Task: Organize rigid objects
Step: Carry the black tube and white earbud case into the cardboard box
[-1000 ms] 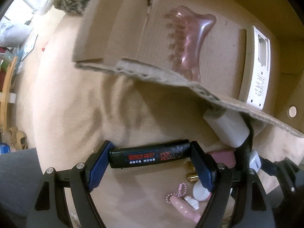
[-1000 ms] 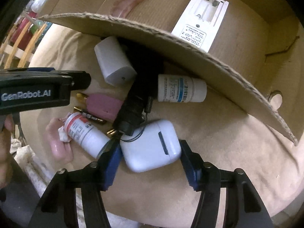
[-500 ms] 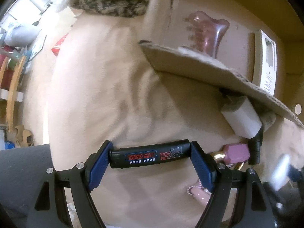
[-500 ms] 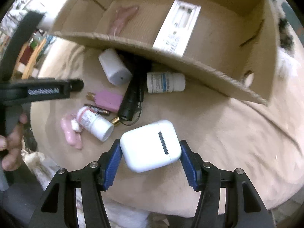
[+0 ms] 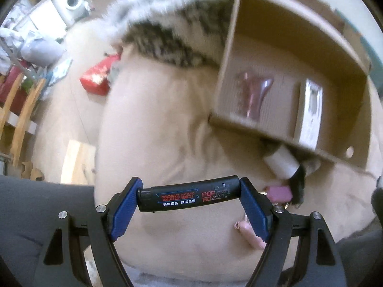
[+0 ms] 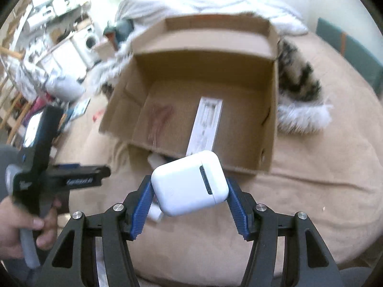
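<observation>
**Both grippers loaded, box waiting — where a drop could happen**

In the right wrist view, the right gripper (image 6: pixel 189 203) pinches a white earbud case (image 6: pixel 189 183) at lower centre; the case sits tilted between the blue pads, raised above the beige cushion (image 6: pixel 311 191); the open cardboard box (image 6: pixel 275 119) fills the middle of the frame, holding a white remote (image 6: pixel 207 125) and a blurred pink comb (image 6: pixel 159 117).

In the left wrist view, the left gripper (image 5: pixel 189 202) clamps a black lighter (image 5: pixel 188 197) end to end at lower centre; the box (image 5: pixel 335 55) sits upper right; a white bottle (image 5: pixel 282 163) and a pink block (image 5: pixel 278 191) lie just beside its near wall.

Risks, as judgement: the case is smooth and rounded, held askew — it may slip or twist free before clearing the box wall; the lighter, gripped only by its ends, could pivot out; both grippers heading for one box may collide; motion blur suggests fast movement, which raises each risk.
</observation>
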`<state>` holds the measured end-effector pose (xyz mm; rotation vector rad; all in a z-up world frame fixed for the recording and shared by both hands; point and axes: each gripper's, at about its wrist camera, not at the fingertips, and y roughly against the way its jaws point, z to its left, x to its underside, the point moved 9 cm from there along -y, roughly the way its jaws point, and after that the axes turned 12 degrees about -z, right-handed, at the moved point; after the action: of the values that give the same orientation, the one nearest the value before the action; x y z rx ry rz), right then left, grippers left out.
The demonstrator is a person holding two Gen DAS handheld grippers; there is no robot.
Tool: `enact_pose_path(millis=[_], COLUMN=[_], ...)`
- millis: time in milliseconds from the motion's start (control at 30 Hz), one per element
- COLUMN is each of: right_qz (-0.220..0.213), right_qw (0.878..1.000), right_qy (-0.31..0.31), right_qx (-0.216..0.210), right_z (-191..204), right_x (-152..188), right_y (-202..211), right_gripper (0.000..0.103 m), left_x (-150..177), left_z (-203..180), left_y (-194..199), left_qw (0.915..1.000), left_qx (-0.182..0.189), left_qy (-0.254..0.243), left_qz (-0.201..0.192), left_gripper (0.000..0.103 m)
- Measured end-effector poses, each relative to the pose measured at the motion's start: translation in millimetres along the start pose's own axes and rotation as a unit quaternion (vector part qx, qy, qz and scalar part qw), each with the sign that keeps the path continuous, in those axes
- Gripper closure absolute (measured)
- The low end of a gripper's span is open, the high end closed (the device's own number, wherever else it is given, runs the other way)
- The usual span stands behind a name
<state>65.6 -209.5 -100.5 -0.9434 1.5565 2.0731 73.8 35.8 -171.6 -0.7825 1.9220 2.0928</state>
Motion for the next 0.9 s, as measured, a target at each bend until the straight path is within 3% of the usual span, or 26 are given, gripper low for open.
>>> enact_pose_path(millis=[167,367,600,900], right_qz=[-0.05,-0.074,-0.066,-0.06], right_qw=[0.999,0.997,0.997,0.997], right_qy=[-0.008,-0.025,-0.046,-0.043], right_qx=[0.004,0.0,-0.007,-0.002], right_z=[7,5,-5,-13], right_x=[-32,-61,-87,-120], right_y=[-6,-13,-35,-72], right_gripper=[0.04,0.04,0.04,0.04], left_x=[-31,-80,-115,-138], left_z=[1,-37,-75,-102], left_y=[35,61,57,22], left_qw=[0.9974,0.9869,0.9838,0.9851], left_qx=[0.01,0.027,0.068,0.074], left_qy=[-0.013,-0.054,-0.067,-0.075], left_qz=[-0.07,-0.149,-0.151,-0.136], left_gripper=[0.024,0.024,0.024,0.024])
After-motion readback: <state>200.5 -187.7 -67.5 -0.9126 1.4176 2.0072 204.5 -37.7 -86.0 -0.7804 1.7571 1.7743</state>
